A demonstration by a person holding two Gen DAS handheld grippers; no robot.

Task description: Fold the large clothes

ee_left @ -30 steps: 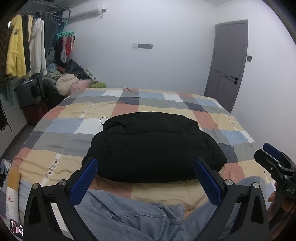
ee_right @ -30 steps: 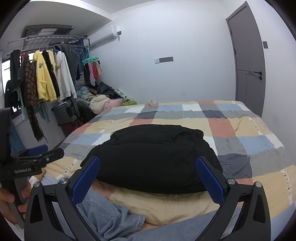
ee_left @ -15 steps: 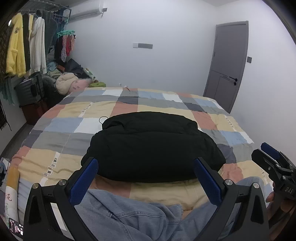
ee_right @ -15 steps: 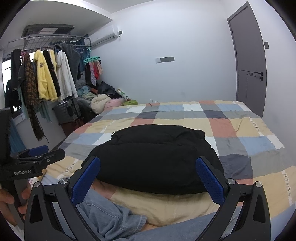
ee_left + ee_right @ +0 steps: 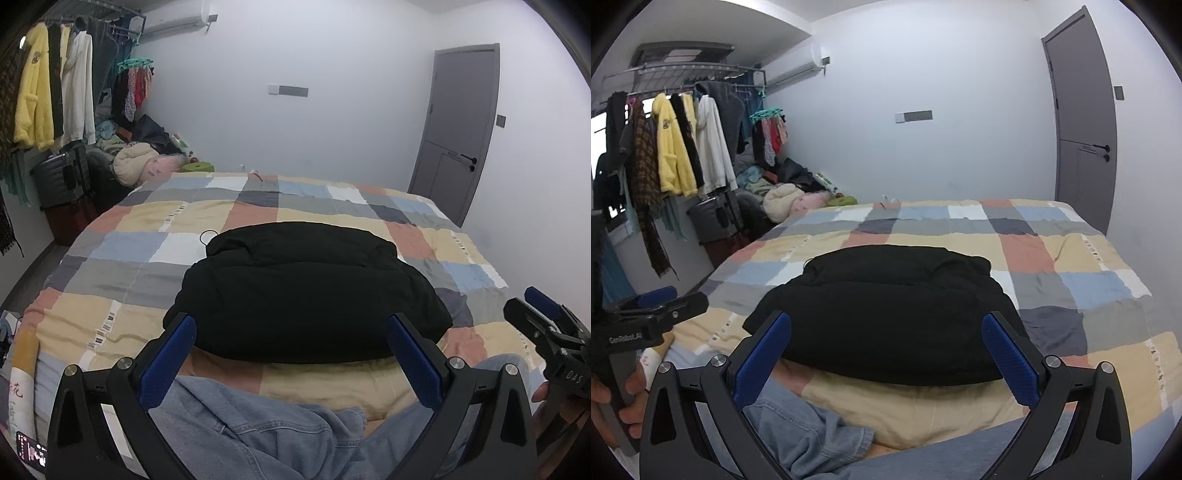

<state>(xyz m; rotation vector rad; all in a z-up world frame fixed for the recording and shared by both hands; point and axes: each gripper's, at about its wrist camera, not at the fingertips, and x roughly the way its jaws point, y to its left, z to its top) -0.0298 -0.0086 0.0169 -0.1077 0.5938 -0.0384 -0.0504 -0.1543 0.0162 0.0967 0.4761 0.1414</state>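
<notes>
- So, black padded jacket (image 5: 306, 291) lies mid-bed on the patchwork duvet (image 5: 122, 243), already folded into a compact puffy bundle w/ a second layer doubled over on its far side. Edges look fairly even; a thin cord loop pokes out at its far-left corner.
- Judging by that shape, this garment looks about done. At most a small tidy or moving it aside is left.
- Nearest edge of bed: light blue denim garment (image 5: 236, 428) sits crumpled, unfolded, right under both grippers. Prob. the next item, so that part of the job isn't started.
- Left gripper (image 5: 291, 354): jaws spread wide, blue pads well apart, nothing between them. It hangs above the denim, short of the jacket, touching neither.
- Right gripper (image 5: 886, 350): same, wide open and empty, framing the jacket's near edge from above w/o contact.
- Each gripper also shows side-on at the edge of the other's view, hand on its handle.
- Further out: clothes rack (image 5: 676, 147) w/ yellow and white tops at left wall, pile of clothing on floor beneath, grey door (image 5: 458, 129) at right.
</notes>
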